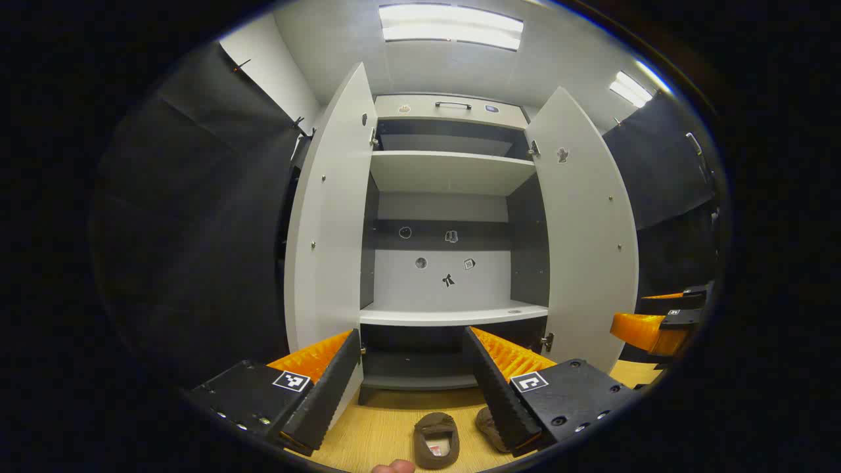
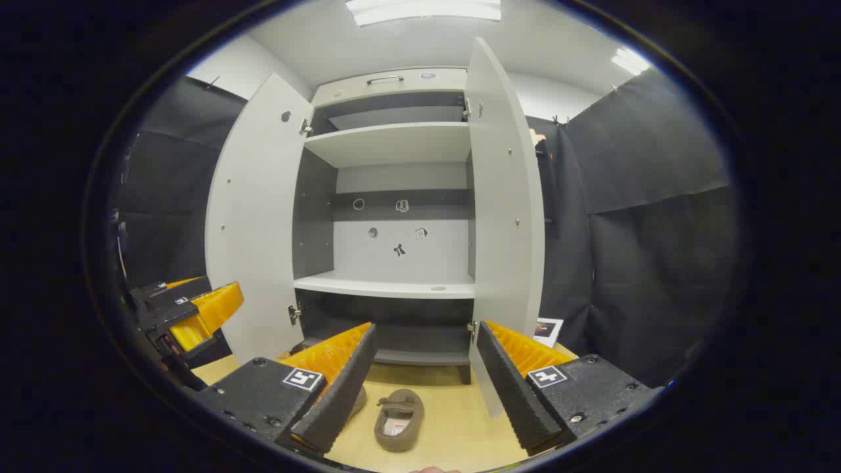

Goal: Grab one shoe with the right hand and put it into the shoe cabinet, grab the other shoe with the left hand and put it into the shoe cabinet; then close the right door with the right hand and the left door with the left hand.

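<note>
Two shoes [image 2: 399, 418] on wooden floor [image 2: 453, 420]; cabinet [image 2: 394, 148] open; both grippers gape, empty.

**What I can't make out**

In my left gripper view, the second shoe [image 1: 489, 420] sits mostly behind my own finger. In the right gripper view, the other shoe [image 2: 358, 401] hides behind a finger too. The stickers [image 1: 449, 280] on the cabinet's back panel are too small to read.

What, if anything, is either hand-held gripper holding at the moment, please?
Nothing. The left hand-held gripper and right hand-held gripper are both open and empty; the two shoes lie on the floor before the open cabinet.
</note>
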Demonstrator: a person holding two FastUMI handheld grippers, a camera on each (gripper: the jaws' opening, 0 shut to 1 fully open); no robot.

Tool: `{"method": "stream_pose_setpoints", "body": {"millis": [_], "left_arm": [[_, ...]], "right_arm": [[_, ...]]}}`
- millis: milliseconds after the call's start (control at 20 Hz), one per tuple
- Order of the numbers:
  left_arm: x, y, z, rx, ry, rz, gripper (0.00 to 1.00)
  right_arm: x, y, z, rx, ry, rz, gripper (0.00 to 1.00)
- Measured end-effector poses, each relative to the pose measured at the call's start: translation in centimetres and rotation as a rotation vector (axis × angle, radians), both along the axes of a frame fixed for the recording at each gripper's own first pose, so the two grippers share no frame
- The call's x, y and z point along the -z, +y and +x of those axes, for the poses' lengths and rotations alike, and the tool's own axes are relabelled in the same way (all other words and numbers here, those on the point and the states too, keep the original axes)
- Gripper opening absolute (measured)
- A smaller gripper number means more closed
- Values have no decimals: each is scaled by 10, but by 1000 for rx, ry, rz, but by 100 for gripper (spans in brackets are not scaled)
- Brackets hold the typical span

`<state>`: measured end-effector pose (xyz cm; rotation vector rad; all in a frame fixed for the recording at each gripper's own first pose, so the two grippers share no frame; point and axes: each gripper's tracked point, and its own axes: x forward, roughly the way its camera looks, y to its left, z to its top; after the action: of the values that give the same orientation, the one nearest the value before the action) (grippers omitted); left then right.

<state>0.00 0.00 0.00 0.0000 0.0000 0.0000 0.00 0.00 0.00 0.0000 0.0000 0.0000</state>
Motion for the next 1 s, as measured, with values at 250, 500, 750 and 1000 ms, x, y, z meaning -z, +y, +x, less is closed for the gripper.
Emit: {"method": "stream_pose_setpoints", "body": {"millis": [250,500,750,1000], "left_arm": [[-1,0,-1,8,-3,5,95],[-4,3,1,9,-3,8,95],[-3,4,3,27,12,20,95],[1,8,7,13,3,2,95]], "right_arm": [[-1,2,-1,2,-3,1,98],[-11,2,1,8,-20,-7,98],[-12,8,6,-5,-12,-8,99],[-10,20,14,-25,-14,5,98]]}}
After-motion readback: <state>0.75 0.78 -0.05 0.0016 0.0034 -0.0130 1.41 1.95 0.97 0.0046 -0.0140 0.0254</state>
